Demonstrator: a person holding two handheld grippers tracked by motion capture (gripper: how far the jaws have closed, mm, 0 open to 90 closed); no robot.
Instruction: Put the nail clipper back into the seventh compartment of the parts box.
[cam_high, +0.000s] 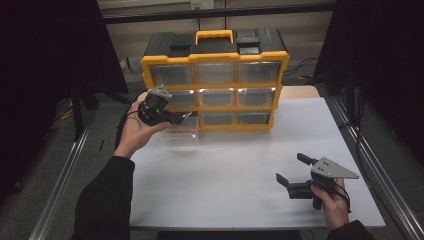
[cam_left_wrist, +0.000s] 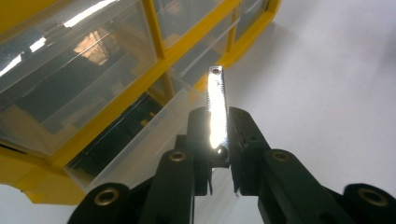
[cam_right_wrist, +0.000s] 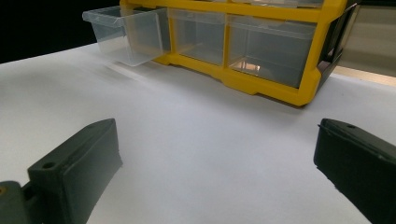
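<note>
A yellow and black organizer cabinet (cam_high: 215, 80) with clear drawers stands at the back of the white table (cam_high: 250, 170). Its bottom-left clear drawer (cam_high: 181, 131) is pulled out; in the right gripper view that drawer (cam_right_wrist: 126, 35) juts from the cabinet (cam_right_wrist: 261, 84). My left gripper (cam_high: 184, 117) hovers over the open drawer, shut on a shiny flat metal strip (cam_left_wrist: 216, 109) with a hole at each end, which sticks up between its jaws above the drawer (cam_left_wrist: 154, 140). My right gripper (cam_high: 290, 170) rests low at the table's front right, open, with nothing between its jaws.
A metal rail (cam_high: 367, 155) runs along the table's right side and another (cam_high: 65, 170) along the left. Cables (cam_high: 305, 67) lie behind the cabinet. The person's dark sleeve (cam_high: 105, 200) comes in at the lower left.
</note>
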